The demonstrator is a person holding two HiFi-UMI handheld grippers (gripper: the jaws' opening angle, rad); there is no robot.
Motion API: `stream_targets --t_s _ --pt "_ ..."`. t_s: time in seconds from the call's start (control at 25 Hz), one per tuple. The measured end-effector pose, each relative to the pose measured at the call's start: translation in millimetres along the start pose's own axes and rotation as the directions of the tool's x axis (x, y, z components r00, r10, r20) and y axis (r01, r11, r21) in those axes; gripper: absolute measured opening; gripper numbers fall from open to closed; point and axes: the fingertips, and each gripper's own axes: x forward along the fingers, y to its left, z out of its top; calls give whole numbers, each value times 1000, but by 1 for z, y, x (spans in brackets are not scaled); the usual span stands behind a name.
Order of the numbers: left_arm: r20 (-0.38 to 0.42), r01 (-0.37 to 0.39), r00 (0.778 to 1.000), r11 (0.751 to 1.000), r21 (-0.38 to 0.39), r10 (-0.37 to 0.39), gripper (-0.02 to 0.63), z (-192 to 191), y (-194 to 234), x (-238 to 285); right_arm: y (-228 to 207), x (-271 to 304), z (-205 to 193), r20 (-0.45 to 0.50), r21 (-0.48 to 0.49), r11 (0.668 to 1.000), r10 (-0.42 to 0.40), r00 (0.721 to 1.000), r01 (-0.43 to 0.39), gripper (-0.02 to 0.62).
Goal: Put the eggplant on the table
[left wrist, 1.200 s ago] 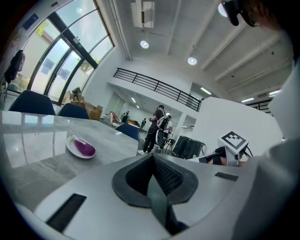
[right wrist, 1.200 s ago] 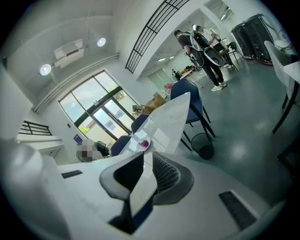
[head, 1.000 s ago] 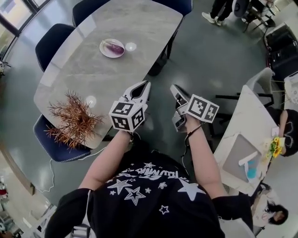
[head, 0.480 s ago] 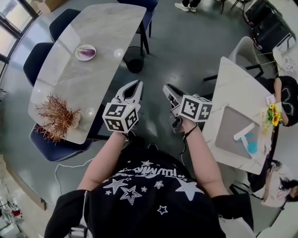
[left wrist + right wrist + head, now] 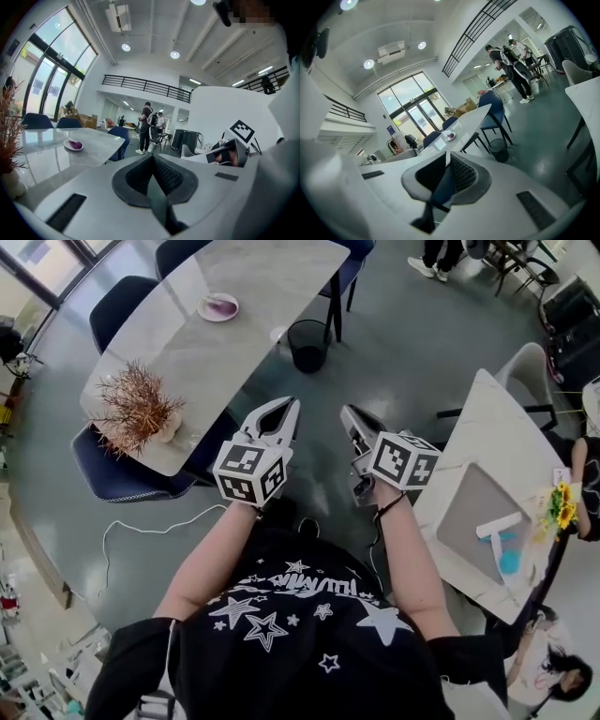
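The eggplant (image 5: pixel 223 304) is small, glossy and purple. It lies on a pale round plate (image 5: pixel 208 311) on the far half of the grey marbled bench (image 5: pixel 272 277), roughly midway between its long edges. A rust-coloured dried plant (image 5: pixel 136 409) stands at the near end of the bench, well apart from the plate.

The left hand-held gripper (image 5: pixel 293 406) is held over the floor off the near corner of the bench. Its jaws are pressed together at the tips, with nothing between them. The right hand-held gripper (image 5: pixel 352 420) is just beside it, also over the floor. Its jaws are drawn in to a thin slit and hold nothing. Neither hand-held gripper touches the bench, the plate or the eggplant.
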Motion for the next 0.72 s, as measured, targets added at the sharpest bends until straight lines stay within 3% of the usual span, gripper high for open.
stream_targets --t_s 0.44,0.72 --pt "16 -74 997 997 -2 74 6 -9 -10 -42 25 -12 -22 -31 -72 996 48 998 -50 21" --pt "5 -98 995 995 -3 98 8 -20 -7 -54 33 -8 -36 -58 -67 995 69 996 -72 21"
